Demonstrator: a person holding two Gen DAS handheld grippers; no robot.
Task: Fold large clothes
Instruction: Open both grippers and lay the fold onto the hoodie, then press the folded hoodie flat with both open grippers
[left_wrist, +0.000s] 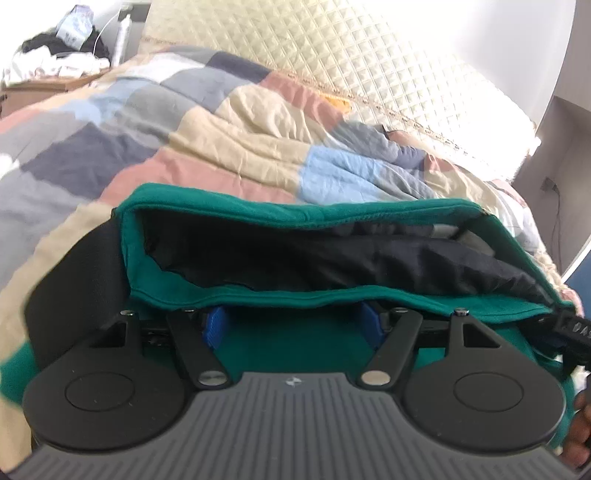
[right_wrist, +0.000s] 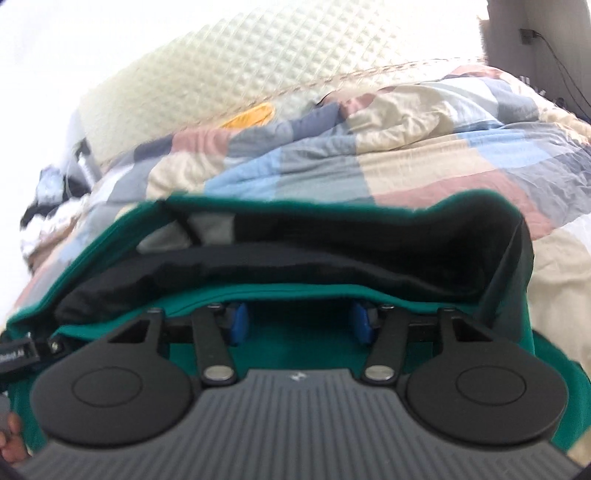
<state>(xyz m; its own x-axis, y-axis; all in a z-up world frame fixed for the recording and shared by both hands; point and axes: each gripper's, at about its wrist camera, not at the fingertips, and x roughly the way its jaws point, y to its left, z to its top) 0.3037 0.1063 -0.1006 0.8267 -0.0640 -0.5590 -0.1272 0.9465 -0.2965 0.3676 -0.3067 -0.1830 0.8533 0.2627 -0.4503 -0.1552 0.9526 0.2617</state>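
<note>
A bed covered w/ a patchwork quilt of beige, pink, grey, navy and light-blue squares fills most of both views. Behind it a cream quilted, diamond-stitched headboard is seen, strongly overexposed. A small orange patch is wedged betw. quilt and headboard; what it is cannot be told.

On the quilt, close in front of both cameras, a large teal-green fabric garment w/ black lining is spread. Its top layer is raised, so a dark pocket-like opening is shown; a grey inner piece is visible inside, in the right wrist view. The green edge is draped over the front of both tools.

The left gripper, black w/ blue pads, is pushed under the green hem; its fingers are set apart, w/ green cloth lying betw. them, but the tips are hidden, so a clamp on the cloth cannot be confirmed. The right gripper is placed likewise: blue pads apart, tips covered by the hem, grip not determinable.

A heap of dark and white clothes is seen at the far corner, by a white cable. Fingers of a hand are glimpsed at the left view's edge.
</note>
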